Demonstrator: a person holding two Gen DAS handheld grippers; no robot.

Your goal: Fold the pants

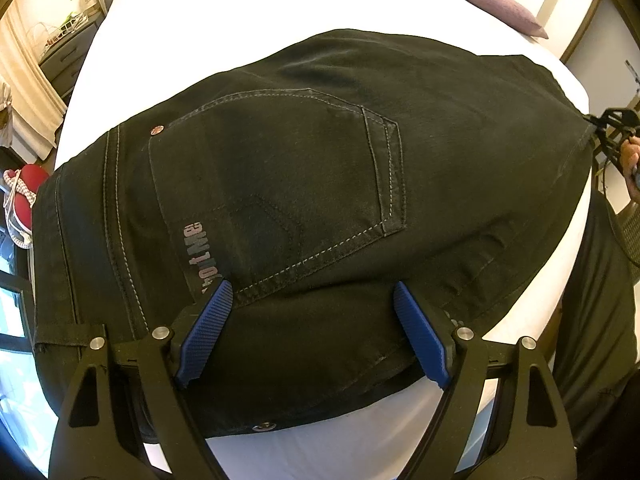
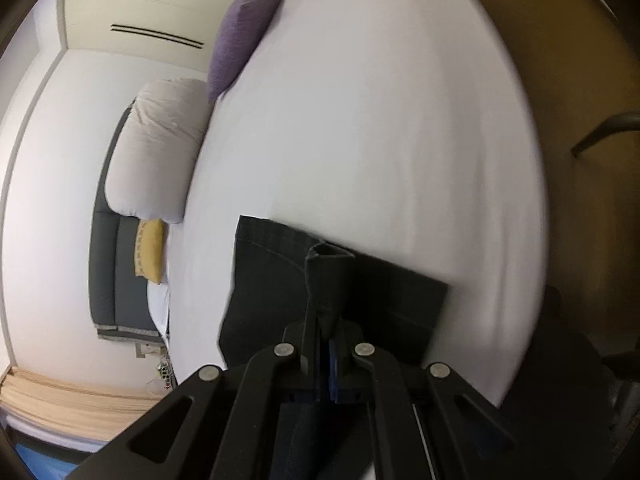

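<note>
- The black pants (image 1: 304,208) lie flat on the white bed (image 1: 248,20) and fill the middle of the left wrist view. A back pocket (image 1: 280,184) with pale stitching faces up.
- The left gripper (image 1: 312,336) sits at the bottom of that view. Its blue pads (image 1: 210,332) stand wide apart above the cloth and pinch nothing.
- At the right edge of that view, the right gripper (image 1: 612,132) shows small at the pants' end.
- Only the right wrist view shows that end up close: the right gripper (image 2: 325,356) is squeezed together on a raised fold of the pants (image 2: 328,280).
- This view also shows a purple pillow (image 2: 244,28) at the top and a yellow cushion (image 2: 150,250) at the left.
</note>
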